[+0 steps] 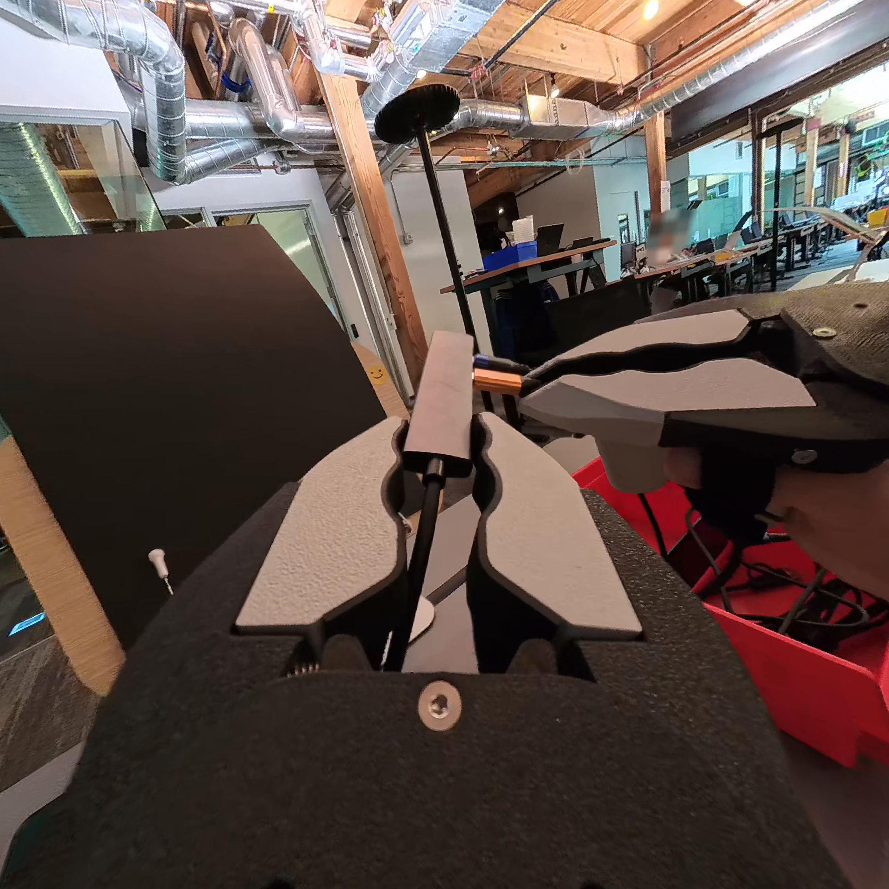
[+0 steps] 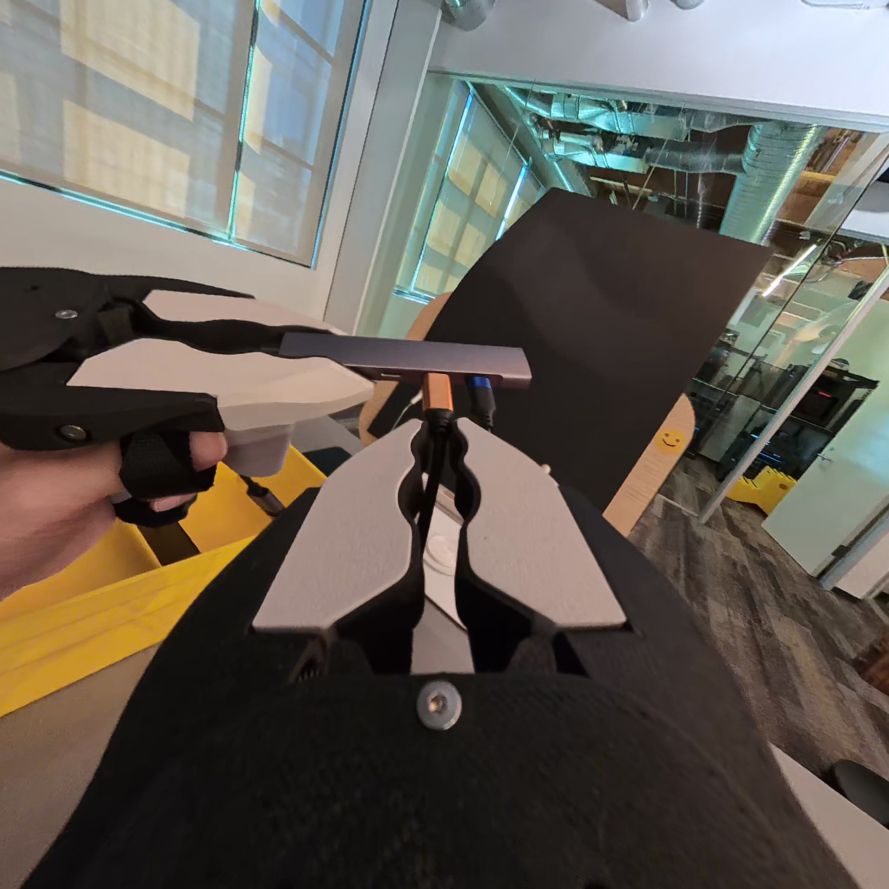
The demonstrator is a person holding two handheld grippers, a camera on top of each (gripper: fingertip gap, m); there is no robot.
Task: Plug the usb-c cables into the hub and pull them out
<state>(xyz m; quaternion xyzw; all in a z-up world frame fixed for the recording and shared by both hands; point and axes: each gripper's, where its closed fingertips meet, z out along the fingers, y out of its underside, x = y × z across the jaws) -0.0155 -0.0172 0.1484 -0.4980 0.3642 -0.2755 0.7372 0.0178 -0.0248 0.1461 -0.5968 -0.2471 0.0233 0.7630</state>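
Grey slim metal hub [image 1: 440, 399] is held in the air, clamped at its cable end by the left gripper [image 1: 438, 445]. Right gripper [image 2: 438, 423] is pinched on the black cord just behind the orange-sleeved usb-c plug [image 2: 437, 392], seated in the hub's side beside a blue-sleeved plug [image 2: 478, 383]. Step, as judged: insertion finished or extraction starting. Next: straight pull along the port axis, hub braced.

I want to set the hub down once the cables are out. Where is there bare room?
Little shows: a bare tabletop strip below the yellow bin. The red bin is crowded with cables, and both grippers meet at the hub.
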